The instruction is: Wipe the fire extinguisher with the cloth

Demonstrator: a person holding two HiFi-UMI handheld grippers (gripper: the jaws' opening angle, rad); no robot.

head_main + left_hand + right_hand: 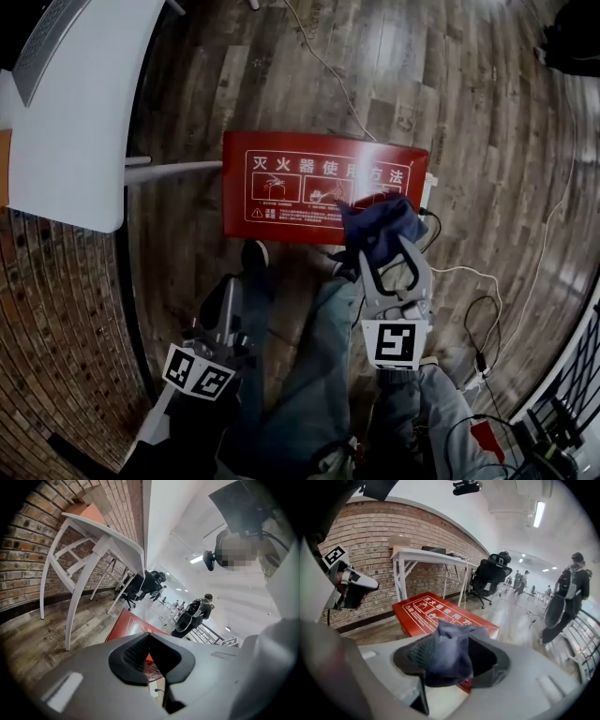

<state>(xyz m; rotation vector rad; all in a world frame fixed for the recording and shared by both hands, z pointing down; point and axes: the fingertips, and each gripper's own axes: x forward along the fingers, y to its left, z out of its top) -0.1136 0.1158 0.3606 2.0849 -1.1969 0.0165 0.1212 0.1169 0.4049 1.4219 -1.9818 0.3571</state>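
Right claw [454,660], jaws opening, loosens the bunched blue cloth [450,641] between them, over the red fire extinguisher box [424,611] just ahead, likely to wipe it. Left claw [150,656] stays out of it: closed, empty.

The head view is dim and vignetted to black at its corners. Its wood floor [450,103] bows under fisheye distortion, and a pale sheen lies near the right edge of the fire extinguisher box [309,183]. Both gripper views are brighter, lit by a ceiling strip light [539,513]. White walls wash out, the brick wall [417,531] curves, and the nearest foreground is soft.
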